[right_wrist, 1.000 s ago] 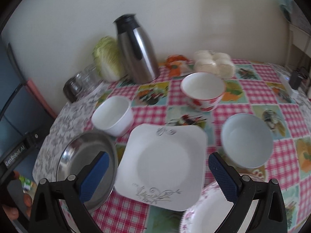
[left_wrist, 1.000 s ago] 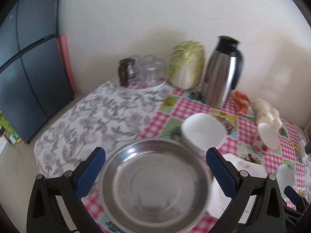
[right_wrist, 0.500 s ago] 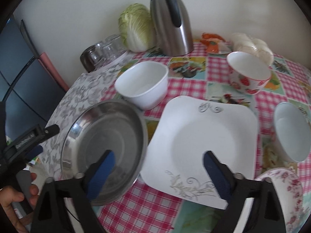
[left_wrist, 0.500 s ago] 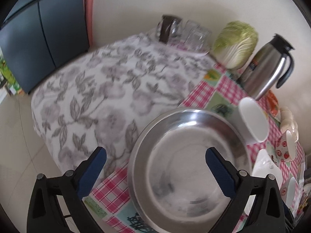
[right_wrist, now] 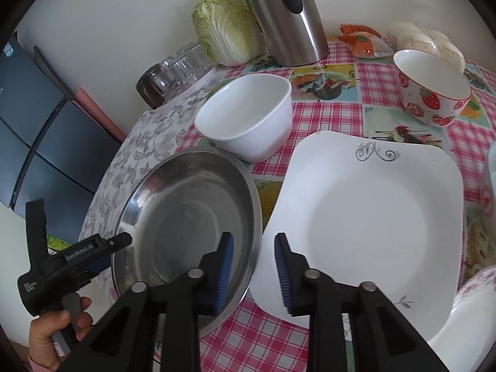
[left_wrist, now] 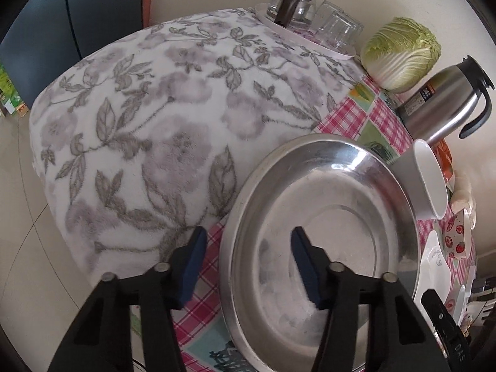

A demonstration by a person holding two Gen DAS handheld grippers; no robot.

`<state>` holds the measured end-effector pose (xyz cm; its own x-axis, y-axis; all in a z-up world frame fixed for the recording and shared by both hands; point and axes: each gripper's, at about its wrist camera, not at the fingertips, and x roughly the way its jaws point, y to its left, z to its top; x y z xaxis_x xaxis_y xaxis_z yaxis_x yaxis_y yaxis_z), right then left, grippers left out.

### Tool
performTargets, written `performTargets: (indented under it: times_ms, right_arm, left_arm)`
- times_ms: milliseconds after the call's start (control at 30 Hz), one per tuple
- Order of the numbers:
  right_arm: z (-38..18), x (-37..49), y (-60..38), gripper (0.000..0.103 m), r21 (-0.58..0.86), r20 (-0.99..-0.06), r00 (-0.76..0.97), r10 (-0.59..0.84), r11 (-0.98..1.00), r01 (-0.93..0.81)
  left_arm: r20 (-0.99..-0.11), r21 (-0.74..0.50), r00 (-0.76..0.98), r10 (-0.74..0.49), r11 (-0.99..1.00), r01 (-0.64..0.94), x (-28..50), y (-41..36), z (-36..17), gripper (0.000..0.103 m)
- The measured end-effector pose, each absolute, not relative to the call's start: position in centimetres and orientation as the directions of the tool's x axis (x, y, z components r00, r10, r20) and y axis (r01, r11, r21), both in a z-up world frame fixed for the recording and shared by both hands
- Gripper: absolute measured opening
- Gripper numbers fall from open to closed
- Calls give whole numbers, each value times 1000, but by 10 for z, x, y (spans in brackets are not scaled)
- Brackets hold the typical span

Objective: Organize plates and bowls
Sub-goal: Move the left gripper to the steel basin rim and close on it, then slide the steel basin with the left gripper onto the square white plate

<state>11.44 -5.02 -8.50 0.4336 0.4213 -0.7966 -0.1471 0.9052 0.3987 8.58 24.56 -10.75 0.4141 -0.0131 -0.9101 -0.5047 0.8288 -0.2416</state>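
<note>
The round steel plate (right_wrist: 189, 217) lies at the table's near left corner, partly on the pink checked cloth (right_wrist: 325, 99) and partly on the grey floral cloth (left_wrist: 148, 117), with the plain white bowl (right_wrist: 248, 121) just behind it and the square white plate (right_wrist: 372, 217) just beside it on the right. The left gripper (left_wrist: 248, 257) straddles the steel plate's left rim and the right gripper (right_wrist: 252, 266) its right rim; both pairs of jaws have just been closing, half-spread, and the pads do not visibly press the metal. Farther back stand a strawberry bowl (right_wrist: 432, 93), a steel thermos jug (right_wrist: 285, 15), a napa cabbage (right_wrist: 223, 24) and a tray of glasses (left_wrist: 310, 24).
</note>
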Motion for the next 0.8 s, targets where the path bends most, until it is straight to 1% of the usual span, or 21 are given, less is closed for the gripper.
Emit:
performTargets:
  times_ms: [33,67,100,133,167,200,233,300,400,567,800]
  right_arm:
    - [-85,115,-50,22,400,-795,435,423,904,-149]
    - [-85,116,-49,18,403,-793,434,427,903,-152]
    - [-86,117,-48,16,406,-792,433,431,901,-154]
    - [-86,117,-47,15,408,-791,432,434,899,-156]
    - [-86,118,-46,15,408,-790,431,436,899,-160]
    - [-87,119,-44,14,404,-791,430,434,900,-164]
    - [-87,119,-43,13,401,-793,429,432,901,-166]
    - [-88,119,-39,13,400,-793,426,435,900,-174]
    - [-89,119,-33,13,392,-796,421,435,900,-188]
    - [-92,117,-23,13,373,-805,406,432,901,-221]
    - [-100,117,-8,13,354,-825,374,423,904,-240]
  left_arm:
    - [-909,-247,416,-20,830,-499,86,245,-109,41]
    - [-912,-239,409,-15,832,-501,86,245,-110,40]
    - [-913,-234,408,-11,832,-503,86,246,-110,36]
    - [-914,-230,405,-5,831,-507,86,248,-111,31]
    - [-915,-225,403,1,829,-512,85,249,-112,28]
    - [-917,-217,399,8,828,-516,85,251,-113,21]
    - [-919,-210,395,15,828,-520,84,253,-114,18]
    - [-916,-218,401,9,827,-518,83,255,-115,18]
    - [-916,-197,400,38,825,-530,81,258,-112,18]
    - [-912,-216,406,48,787,-578,73,274,-115,18]
    - [-909,-222,413,52,778,-588,72,279,-117,18]
